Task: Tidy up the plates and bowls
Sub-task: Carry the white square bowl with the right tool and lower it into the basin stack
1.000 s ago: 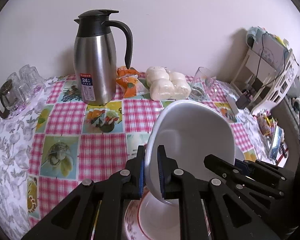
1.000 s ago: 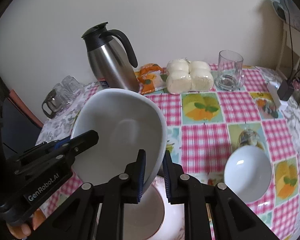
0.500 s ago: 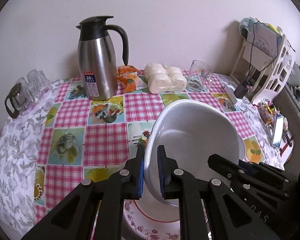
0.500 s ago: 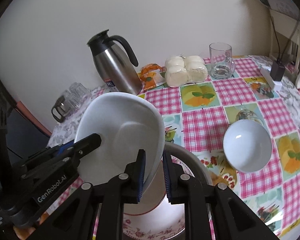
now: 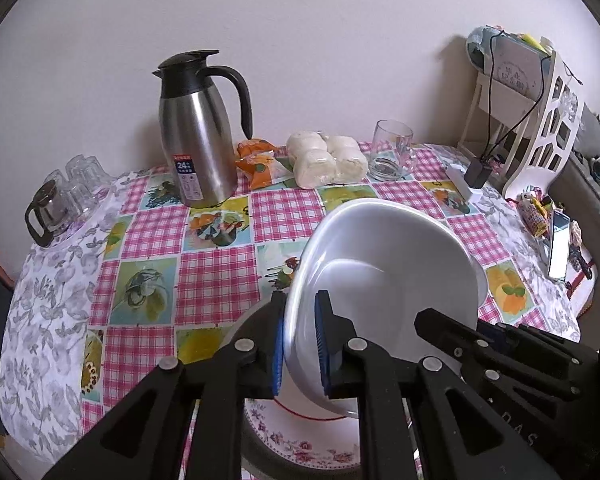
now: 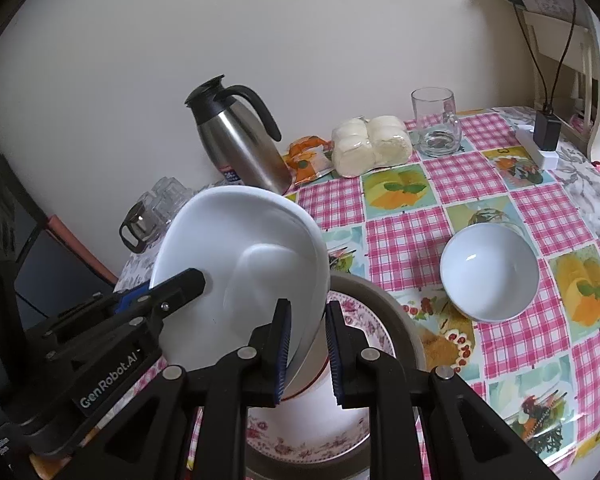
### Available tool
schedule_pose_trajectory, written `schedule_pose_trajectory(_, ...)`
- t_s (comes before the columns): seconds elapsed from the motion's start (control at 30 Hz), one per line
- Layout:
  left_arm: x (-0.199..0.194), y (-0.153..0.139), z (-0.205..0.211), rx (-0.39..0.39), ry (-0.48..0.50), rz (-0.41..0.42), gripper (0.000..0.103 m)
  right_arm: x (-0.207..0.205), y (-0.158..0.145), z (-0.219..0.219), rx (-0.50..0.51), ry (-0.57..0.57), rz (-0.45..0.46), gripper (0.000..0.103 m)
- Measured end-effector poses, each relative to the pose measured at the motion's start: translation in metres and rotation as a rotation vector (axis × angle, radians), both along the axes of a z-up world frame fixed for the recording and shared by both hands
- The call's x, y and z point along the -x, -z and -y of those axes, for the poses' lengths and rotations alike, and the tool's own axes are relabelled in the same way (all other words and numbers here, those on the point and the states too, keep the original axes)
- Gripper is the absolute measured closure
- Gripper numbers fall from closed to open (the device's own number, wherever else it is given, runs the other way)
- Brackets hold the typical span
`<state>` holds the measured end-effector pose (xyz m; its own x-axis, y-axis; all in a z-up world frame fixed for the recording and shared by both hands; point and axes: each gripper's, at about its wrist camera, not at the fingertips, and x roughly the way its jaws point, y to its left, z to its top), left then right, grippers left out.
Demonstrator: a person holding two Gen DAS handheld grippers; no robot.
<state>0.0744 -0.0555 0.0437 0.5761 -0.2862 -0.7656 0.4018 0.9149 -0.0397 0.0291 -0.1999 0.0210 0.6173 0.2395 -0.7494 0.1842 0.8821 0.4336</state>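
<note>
glossy white ceramic bowl (image 5: 384,280), brushed steel jug (image 5: 196,148) (matt black plastic lid), clear glass mug (image 5: 392,150).

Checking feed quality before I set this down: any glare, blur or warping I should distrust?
Left wrist view: sharp, the fisheye bends the wall-side table edge, soft sheen inside the held large white bowl. Right wrist view: steel thermos jug leans from distortion, small highlight in the small white bowl.

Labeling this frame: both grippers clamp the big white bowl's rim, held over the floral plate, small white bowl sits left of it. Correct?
One error: in the right wrist view the small white bowl sits right of the floral plate, not left. Both the left gripper and right gripper do clamp the big white bowl by its rim above that plate.
</note>
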Motion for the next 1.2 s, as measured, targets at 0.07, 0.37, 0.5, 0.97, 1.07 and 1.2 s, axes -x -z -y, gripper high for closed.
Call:
schedule_pose_trajectory(0.07, 0.002, 0.001, -0.003, 0.006, -0.012, -0.002, 0.089, 0.001, 0.0, -0.003, 0.0, -0.012, 0.0, 0.084)
schedule_pose_trajectory(0.37, 0.008, 0.0, -0.014, 0.024, -0.049, -0.014, 0.089, 0.004, 0.001, -0.015, 0.012, -0.052, -0.005, 0.084)
schedule_pose_trajectory(0.5, 0.012, -0.001, -0.018, 0.033, -0.057, -0.021, 0.089, 0.006, -0.002, -0.018, 0.008, -0.063, 0.001, 0.084)
schedule_pose_trajectory(0.97, 0.003, 0.019, -0.022, 0.038, -0.076, -0.123, 0.088, 0.002, 0.009, -0.022, 0.021, -0.082, -0.059, 0.084)
schedule_pose_trajectory(1.07, 0.003, 0.023, -0.019, 0.034, -0.068, -0.137, 0.088, 0.001, 0.012, -0.019, 0.016, -0.073, -0.07, 0.083)
schedule_pose_trajectory(1.2, 0.002, 0.028, -0.015, 0.014, -0.067, -0.146, 0.087, -0.001, 0.016, -0.018, 0.014, -0.07, -0.08, 0.083)
